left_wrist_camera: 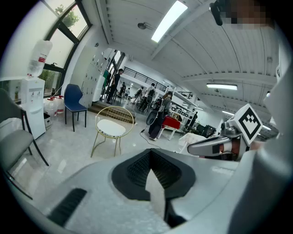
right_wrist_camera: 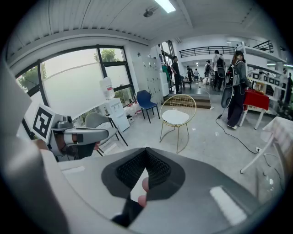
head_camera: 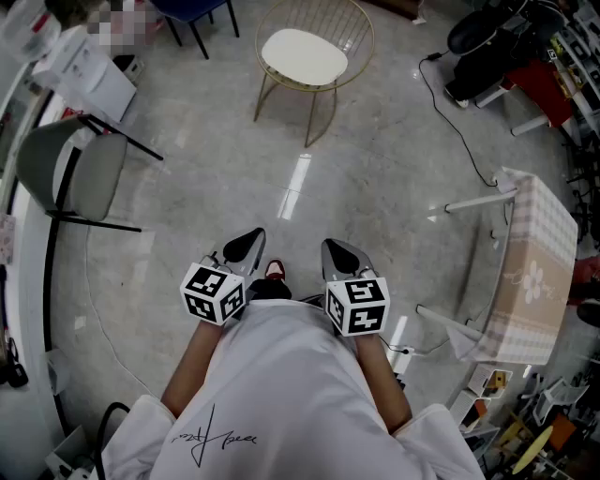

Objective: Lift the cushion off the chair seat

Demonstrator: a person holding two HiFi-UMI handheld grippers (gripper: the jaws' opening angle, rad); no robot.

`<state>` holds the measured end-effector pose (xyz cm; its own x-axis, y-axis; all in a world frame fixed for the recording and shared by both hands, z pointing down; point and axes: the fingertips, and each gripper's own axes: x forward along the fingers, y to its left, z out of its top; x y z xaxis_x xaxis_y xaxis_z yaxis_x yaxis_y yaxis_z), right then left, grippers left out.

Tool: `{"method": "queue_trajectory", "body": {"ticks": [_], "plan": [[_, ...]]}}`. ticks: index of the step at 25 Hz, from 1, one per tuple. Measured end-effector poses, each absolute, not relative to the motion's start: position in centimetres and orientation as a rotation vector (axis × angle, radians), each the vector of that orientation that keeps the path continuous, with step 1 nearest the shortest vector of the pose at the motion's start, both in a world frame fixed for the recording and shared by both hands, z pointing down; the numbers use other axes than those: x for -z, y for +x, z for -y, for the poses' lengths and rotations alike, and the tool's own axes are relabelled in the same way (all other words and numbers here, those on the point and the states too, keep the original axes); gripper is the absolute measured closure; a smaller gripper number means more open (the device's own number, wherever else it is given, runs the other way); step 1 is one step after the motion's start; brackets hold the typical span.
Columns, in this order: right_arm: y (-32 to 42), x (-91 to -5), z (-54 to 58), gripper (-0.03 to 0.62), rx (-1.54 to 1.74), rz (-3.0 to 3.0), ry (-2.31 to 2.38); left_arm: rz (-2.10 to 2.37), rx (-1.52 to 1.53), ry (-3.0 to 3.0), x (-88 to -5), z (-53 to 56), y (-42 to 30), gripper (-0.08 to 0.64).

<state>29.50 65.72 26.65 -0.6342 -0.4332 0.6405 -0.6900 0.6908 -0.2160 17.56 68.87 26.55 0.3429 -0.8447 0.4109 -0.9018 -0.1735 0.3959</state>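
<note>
So we're standing out on the pale shiny floor (head_camera: pixel 375 178) and the gold wire chair (head_camera: pixel 319 13) is well ahead of us, nowhere near in reach. The cushion (head_camera: pixel 304 56) is lying flat on its seat, a round off-white pad that fills the seat ring. Our guess is that it'll weigh next to nothing and be soft and floppy, so it'll probably sag or fold when it's picked up from one side rather than come up like a plate. We'd pinch it at the near edge, where the rim sits just over the wire ring, and maybe take a second hold on the opposite edge to keep it level. The cover looks smooth, so a shallow bite could slip off. We can't tell whether it's tied to the frame. That chair looks light too, so it could drag along if the pad catches. The left hand-held gripper (head_camera: pixel 248 242) and the right hand-held gripper (head_camera: pixel 339 253) are both held low in front of us, jaws fully closed on nothing, so they'd need opening before the grab.
</note>
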Motion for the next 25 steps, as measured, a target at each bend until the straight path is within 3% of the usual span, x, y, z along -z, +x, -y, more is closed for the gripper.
{"method": "queue_trajectory", "body": {"ticks": [25], "plan": [[25.2,-27.2,-61.6,0.584,-0.651,2.351,0.889,1.579,-0.142,1.947,-27.6,-65.0,12.0,0.555]]}}
